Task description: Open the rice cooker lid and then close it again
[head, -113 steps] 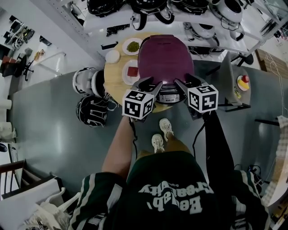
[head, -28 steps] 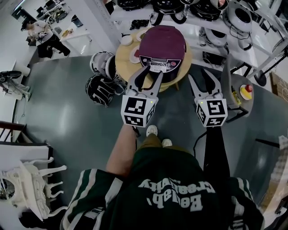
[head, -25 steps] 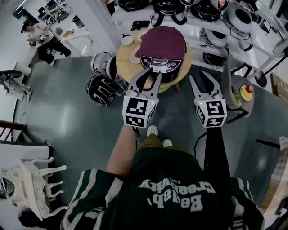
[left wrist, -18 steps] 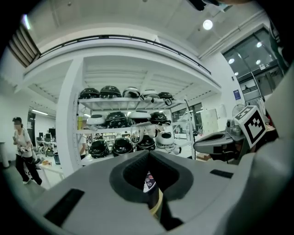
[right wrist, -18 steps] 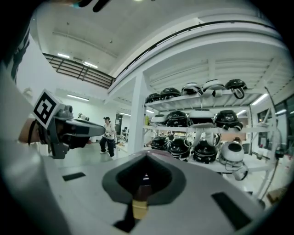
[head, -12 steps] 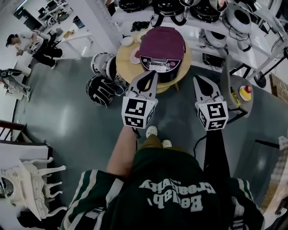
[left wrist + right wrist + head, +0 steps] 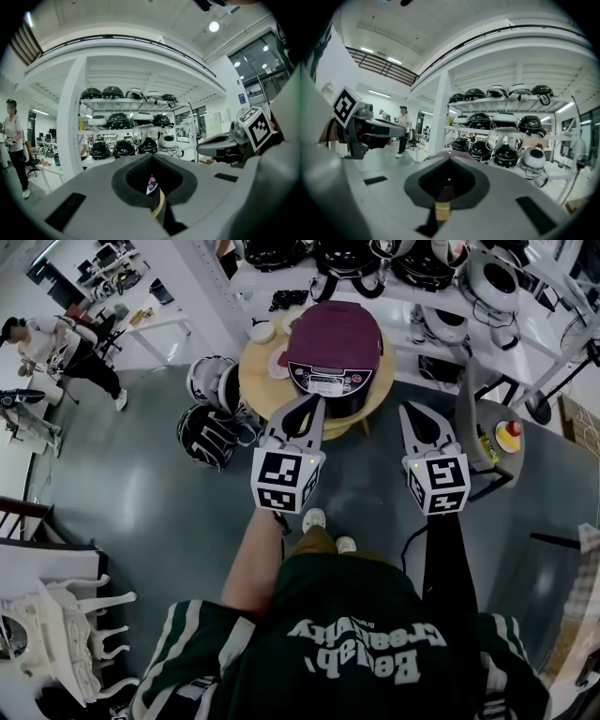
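The rice cooker [image 7: 335, 338] stands on a round wooden table [image 7: 253, 382], with its maroon lid down and its control panel facing me. My left gripper [image 7: 319, 401] hangs just in front of the table edge, jaws pressed together and empty. My right gripper [image 7: 409, 410] is to the right of the table, also shut and empty. In the left gripper view the left gripper [image 7: 151, 158] has its jaws closed, and a sliver of the rice cooker [image 7: 151, 183] shows through the gap. The right gripper [image 7: 449, 160] is shut too in its own view.
Two small plates [image 7: 263, 331] sit on the table left of the cooker. Helmets [image 7: 206, 432] lie on the floor to the left. Shelves of helmets [image 7: 375, 259] stand behind. A grey stand with a red button [image 7: 506, 430] is at the right. A person [image 7: 42, 338] stands far left.
Both grippers' jaws went from open a second ago to shut. Since 4.5 s ago both have backed away from the cooker's front. The lid stays down.
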The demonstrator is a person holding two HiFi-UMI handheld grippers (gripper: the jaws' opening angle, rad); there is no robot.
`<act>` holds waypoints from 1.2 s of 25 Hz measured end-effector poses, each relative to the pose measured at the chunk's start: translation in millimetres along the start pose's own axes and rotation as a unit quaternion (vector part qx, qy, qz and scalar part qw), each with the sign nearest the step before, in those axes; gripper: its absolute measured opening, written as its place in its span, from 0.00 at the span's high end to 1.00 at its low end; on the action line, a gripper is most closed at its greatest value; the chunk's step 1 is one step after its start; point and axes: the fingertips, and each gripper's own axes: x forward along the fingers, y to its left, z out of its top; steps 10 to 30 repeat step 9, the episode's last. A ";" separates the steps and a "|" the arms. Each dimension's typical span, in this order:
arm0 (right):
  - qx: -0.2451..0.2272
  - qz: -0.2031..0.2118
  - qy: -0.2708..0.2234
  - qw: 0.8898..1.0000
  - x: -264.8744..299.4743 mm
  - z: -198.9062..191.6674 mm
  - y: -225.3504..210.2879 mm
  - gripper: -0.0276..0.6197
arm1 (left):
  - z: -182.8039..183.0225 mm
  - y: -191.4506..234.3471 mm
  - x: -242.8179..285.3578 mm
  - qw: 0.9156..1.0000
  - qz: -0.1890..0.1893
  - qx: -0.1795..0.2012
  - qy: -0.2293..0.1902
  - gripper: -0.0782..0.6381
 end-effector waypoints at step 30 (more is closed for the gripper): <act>-0.007 0.004 0.006 1.000 4.5 -0.7 1.7 0.95 | -4.7 0.9 2.7 1.000 -0.009 0.007 0.009 0.89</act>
